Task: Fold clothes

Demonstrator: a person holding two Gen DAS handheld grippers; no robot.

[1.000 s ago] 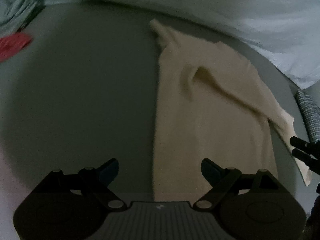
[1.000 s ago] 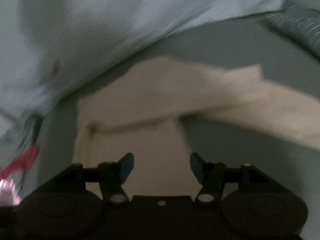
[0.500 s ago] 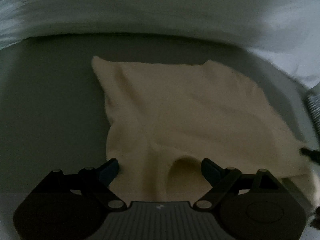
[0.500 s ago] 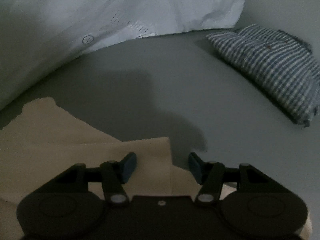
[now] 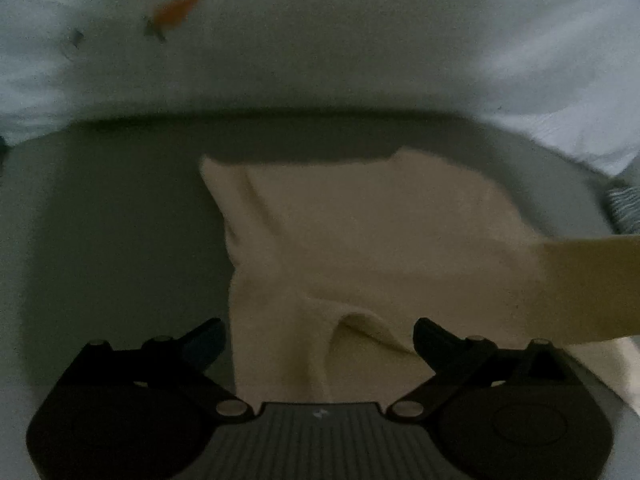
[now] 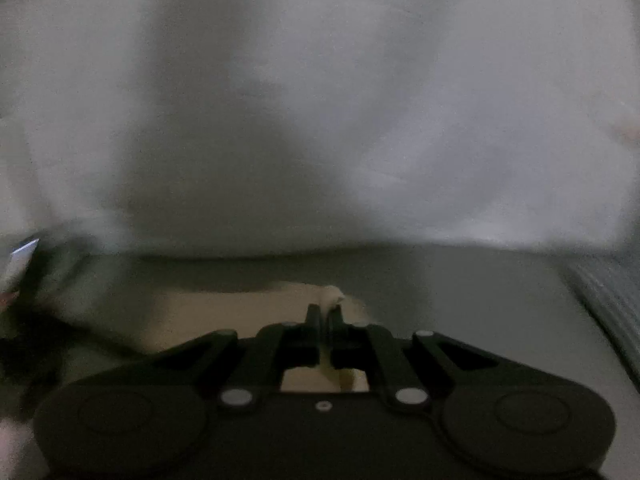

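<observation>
The left wrist view shows the cream garment (image 5: 360, 248) spread on the grey worktop (image 5: 112, 220), the left gripper (image 5: 318, 330) opening wide above its near edge, nothing pinched. Only the right wrist view shows the right gripper (image 6: 324, 312) clamped together on a cream fold, with white bedding (image 6: 320, 100) far behind.
</observation>
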